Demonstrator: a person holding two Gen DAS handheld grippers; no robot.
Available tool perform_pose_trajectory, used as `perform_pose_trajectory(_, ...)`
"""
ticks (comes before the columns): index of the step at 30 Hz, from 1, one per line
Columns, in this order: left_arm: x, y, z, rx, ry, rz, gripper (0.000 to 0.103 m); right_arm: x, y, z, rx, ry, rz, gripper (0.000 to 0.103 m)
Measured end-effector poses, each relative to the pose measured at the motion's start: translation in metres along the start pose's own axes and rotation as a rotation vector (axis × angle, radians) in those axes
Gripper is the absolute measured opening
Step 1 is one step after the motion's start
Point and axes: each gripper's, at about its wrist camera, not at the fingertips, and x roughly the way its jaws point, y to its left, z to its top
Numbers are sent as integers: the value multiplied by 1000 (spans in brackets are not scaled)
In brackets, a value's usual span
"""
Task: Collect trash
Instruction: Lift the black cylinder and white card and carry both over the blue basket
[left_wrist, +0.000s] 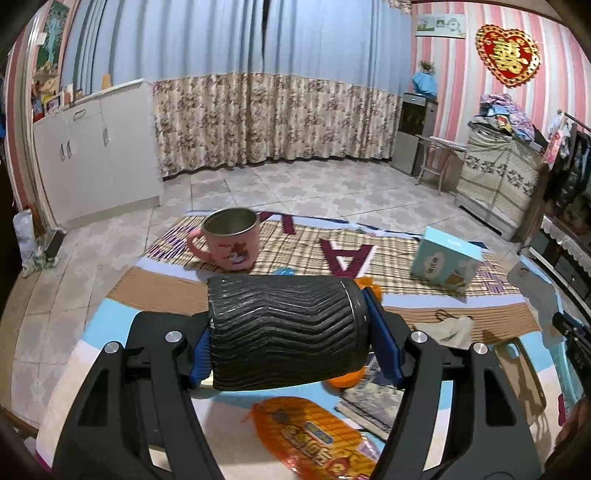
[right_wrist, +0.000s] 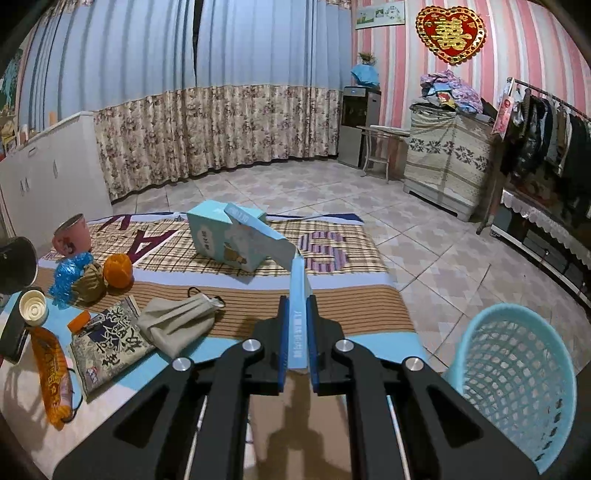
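**Two grips on, nothing yet in the bin**

Two grippers are loaded. The left gripper clamps a black ribbed cup sideways between its blue pads, lifted above the near edge of the mat. The right gripper is closed on the flap of a pale blue carton, whose body hangs near the mat's far edge. The step in hand appears to be carrying the carton to the bin, which stands on the floor off the mat's right edge; the next move calls for a swing right and a release over its rim. Wrappers, a mask and a pink mug remain on the mat. Chinese print runs along the flap and wrappers, too small to read; large purple letters, an "A" among them, mark the mat.
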Motion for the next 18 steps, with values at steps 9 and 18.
perform_pose_trajectory(9,-20,-68,0,70,-17,-73,68,-35,-71,-5,17,-1,-72,10)
perform_pose_trajectory(18,-34,-173,-18,169,9,-207,68,-62,-164,-26,90,24,-183,10)
